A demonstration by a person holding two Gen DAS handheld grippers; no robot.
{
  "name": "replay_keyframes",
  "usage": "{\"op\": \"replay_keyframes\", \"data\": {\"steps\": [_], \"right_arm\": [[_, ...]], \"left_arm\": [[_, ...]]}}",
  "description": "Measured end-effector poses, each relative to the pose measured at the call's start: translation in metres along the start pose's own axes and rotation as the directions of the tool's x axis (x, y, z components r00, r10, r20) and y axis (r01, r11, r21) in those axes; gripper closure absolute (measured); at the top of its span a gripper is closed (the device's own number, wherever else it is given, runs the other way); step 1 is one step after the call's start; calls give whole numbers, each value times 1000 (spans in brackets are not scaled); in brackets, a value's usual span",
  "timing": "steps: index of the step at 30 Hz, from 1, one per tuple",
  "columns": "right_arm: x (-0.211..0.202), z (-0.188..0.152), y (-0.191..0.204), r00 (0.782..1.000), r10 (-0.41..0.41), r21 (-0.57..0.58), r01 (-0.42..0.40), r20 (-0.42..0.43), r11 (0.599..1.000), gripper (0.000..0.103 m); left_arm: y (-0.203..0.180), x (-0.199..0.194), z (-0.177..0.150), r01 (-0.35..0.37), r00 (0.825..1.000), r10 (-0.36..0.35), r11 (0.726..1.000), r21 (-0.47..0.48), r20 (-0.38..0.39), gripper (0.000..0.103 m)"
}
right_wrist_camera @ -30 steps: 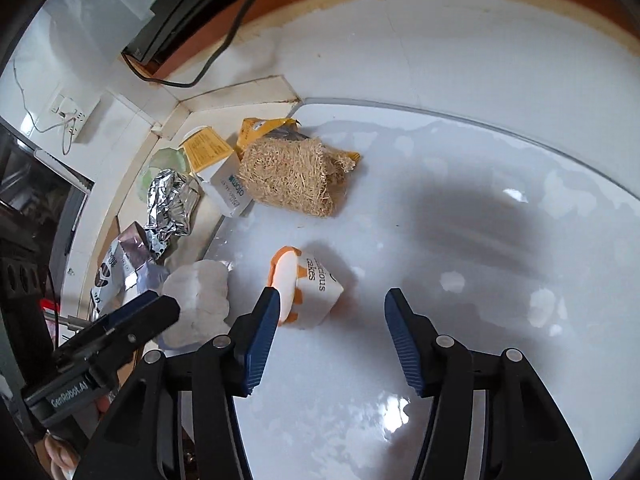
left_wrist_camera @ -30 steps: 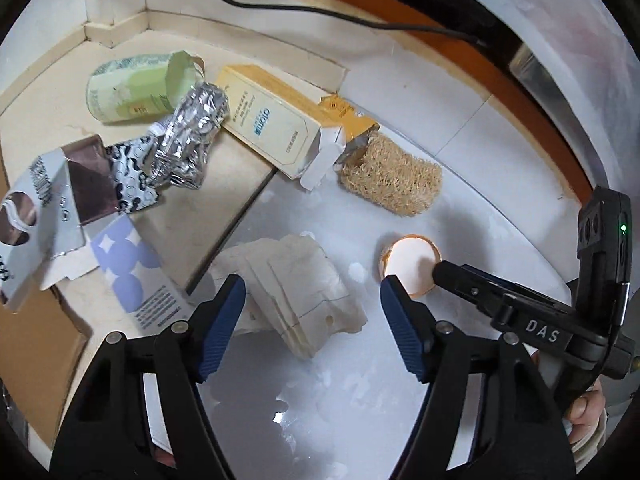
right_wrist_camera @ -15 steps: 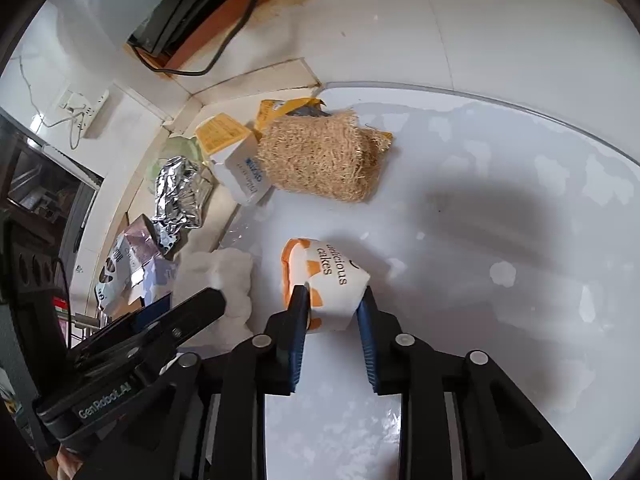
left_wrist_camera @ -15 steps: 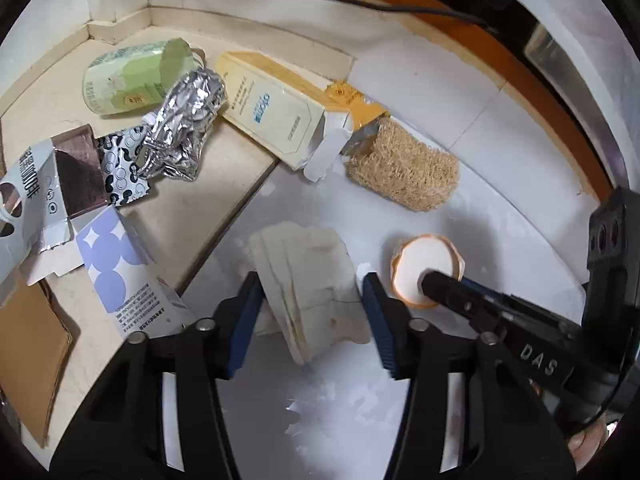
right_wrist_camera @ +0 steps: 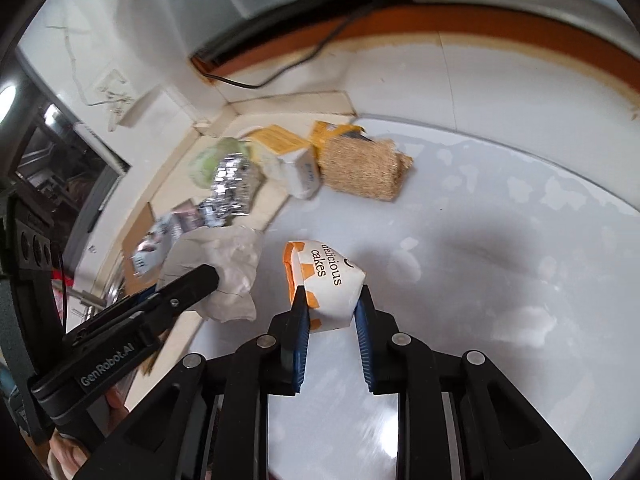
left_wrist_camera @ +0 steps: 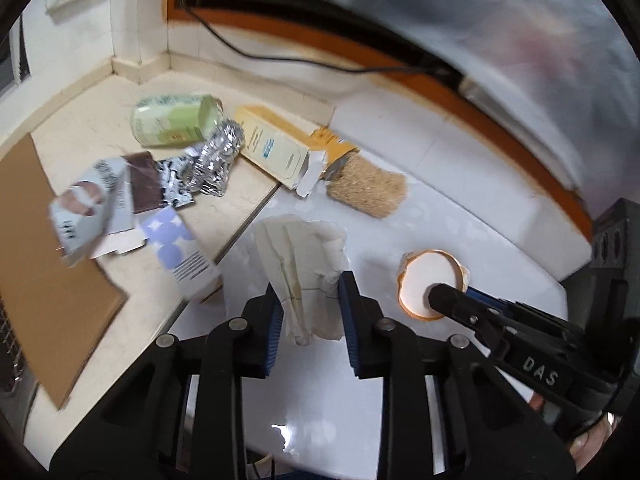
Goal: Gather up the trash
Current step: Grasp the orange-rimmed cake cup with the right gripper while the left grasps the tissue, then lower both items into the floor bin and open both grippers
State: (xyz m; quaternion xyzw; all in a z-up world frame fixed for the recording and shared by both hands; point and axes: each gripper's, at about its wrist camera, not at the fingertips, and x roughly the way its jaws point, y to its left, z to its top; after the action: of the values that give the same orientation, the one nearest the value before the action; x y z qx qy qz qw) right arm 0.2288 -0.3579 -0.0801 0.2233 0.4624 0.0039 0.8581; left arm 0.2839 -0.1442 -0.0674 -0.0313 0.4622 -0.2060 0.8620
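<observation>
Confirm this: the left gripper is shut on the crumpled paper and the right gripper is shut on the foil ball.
Half right. The left gripper is shut on the crumpled paper, but the right wrist view shows the right gripper shut on the cake cup; the foil ball lies untouched.

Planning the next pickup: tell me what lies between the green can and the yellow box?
The crumpled foil, its top wedged between green can and yellow box, seen in the left wrist view.

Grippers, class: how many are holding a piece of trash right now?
2. The left gripper clamps the crumpled paper; the right gripper clamps the cake cup.
</observation>
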Motion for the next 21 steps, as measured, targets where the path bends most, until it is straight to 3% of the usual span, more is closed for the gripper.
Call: {"op": "replay_keyframes", "data": {"steps": [6,14,17,21], "right_arm": [[-58,-33,28,998,50,-30,-49,34,998,82],[-108,-93,70,994,110,-112,-107,24,988,82],[-118,-125,86,991,134,-147,-131,5,980,82],[-121,-168,106,993,119,-214,-116,1,970,82]], "left_arm": [[-1,-81,-32,22,998,-24,999,40,56,79],[2,-170,-102,56,993,-64,995,82,100,79],[4,-193,-136,42,991,-55,993,110,120,79],[4,-211,-185,-31,987,4,986,164,159,79]]}}
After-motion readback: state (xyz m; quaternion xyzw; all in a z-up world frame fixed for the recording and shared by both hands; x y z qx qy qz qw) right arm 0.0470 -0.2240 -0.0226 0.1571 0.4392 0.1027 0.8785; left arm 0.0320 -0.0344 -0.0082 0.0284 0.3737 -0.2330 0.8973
